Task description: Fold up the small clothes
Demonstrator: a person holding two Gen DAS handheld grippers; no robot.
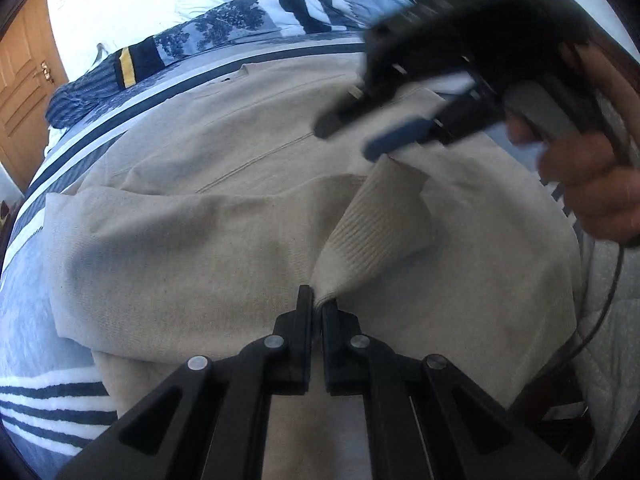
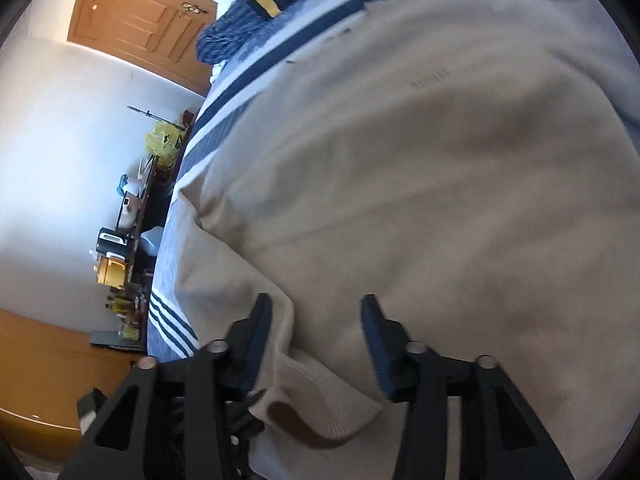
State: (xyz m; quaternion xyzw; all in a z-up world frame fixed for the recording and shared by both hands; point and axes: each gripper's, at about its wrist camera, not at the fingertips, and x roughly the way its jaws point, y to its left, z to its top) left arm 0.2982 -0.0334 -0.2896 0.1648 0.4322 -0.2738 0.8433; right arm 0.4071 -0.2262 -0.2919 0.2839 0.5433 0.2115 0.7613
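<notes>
Several bedclothes [image 1: 224, 32] lie bunched beyond the beige sweater [image 1: 200, 240] on the striped bed [image 1: 48, 408].

1. Left hand-held gripper [image 1: 318, 300] is angled down, jaws closed tight, pinching a beige sleeve cuff [image 1: 380, 224].
2. Right hand-held gripper [image 2: 316, 332] has its jaws apart, nothing pressed between the pads.
3. The person's right hand [image 1: 592, 184] wraps its handle, looking blurry.

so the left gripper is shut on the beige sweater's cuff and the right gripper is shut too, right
Not quite. The left gripper is shut on the cuff, but the right gripper is open, nothing pinched, as the right wrist view shows.
</notes>
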